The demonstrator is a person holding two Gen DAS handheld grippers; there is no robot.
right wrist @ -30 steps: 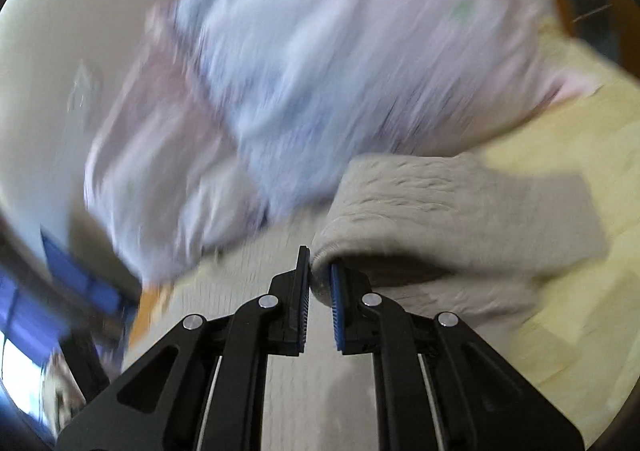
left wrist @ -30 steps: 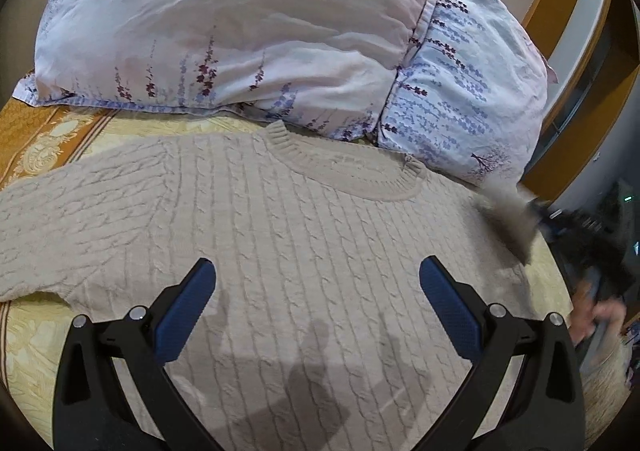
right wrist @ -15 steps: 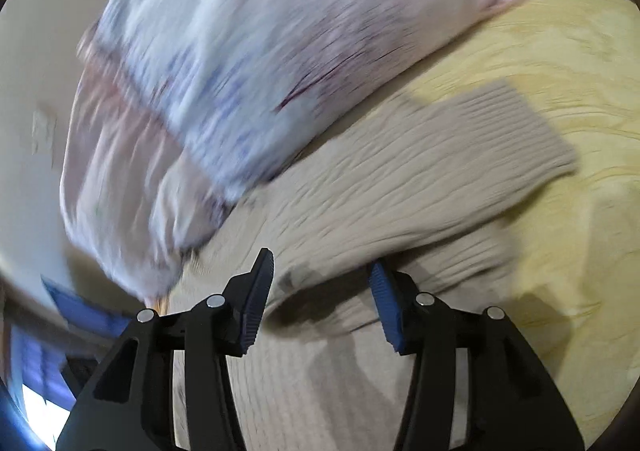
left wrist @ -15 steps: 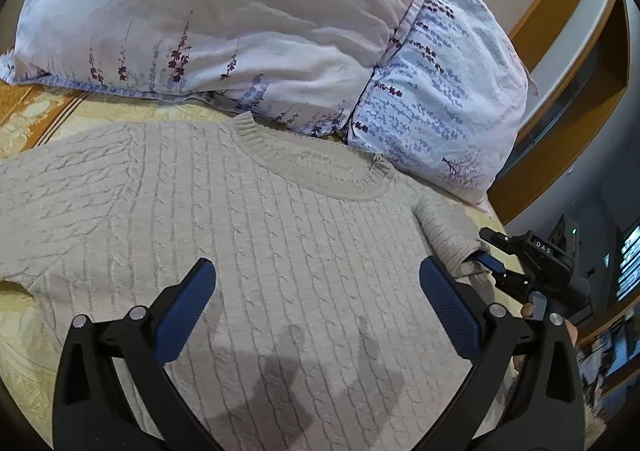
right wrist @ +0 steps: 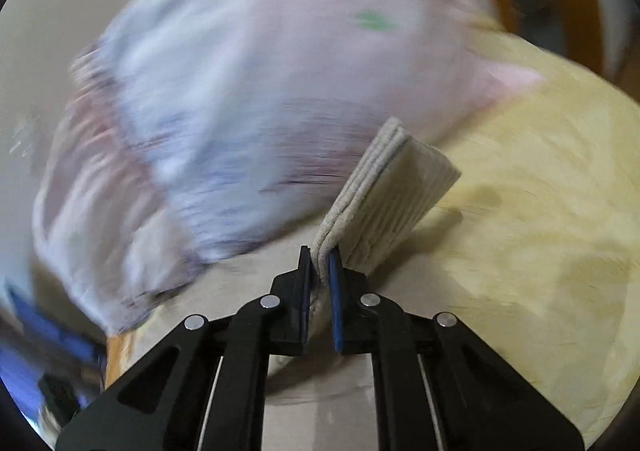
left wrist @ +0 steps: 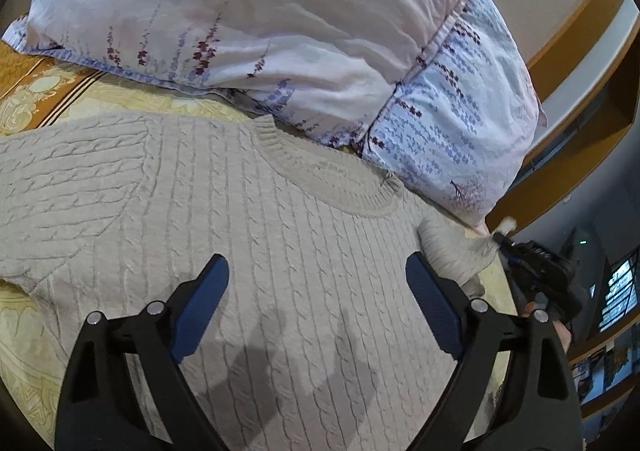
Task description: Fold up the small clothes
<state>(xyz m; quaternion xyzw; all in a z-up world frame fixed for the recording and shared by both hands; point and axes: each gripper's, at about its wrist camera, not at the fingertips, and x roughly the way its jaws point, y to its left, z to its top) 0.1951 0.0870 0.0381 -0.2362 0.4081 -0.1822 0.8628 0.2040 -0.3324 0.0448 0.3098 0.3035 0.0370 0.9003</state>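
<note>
**Right gripper pinches sweater sleeve, left gripper spread above body**

Right gripper (right wrist: pixel 319 267) pressed together on the cuff of the sleeve (right wrist: pixel 384 195), which lifts up and ahead of its tips, over the yellow bedspread (right wrist: pixel 540 211). Left gripper (left wrist: pixel 316 291) spread wide, jaws just narrowing a little, nothing between them; beige cable-knit sweater (left wrist: pixel 240 219) lies flat directly under and ahead of it, collar toward the floral pillows (left wrist: pixel 280 31) beyond. Right-wrist view blurred.
</note>
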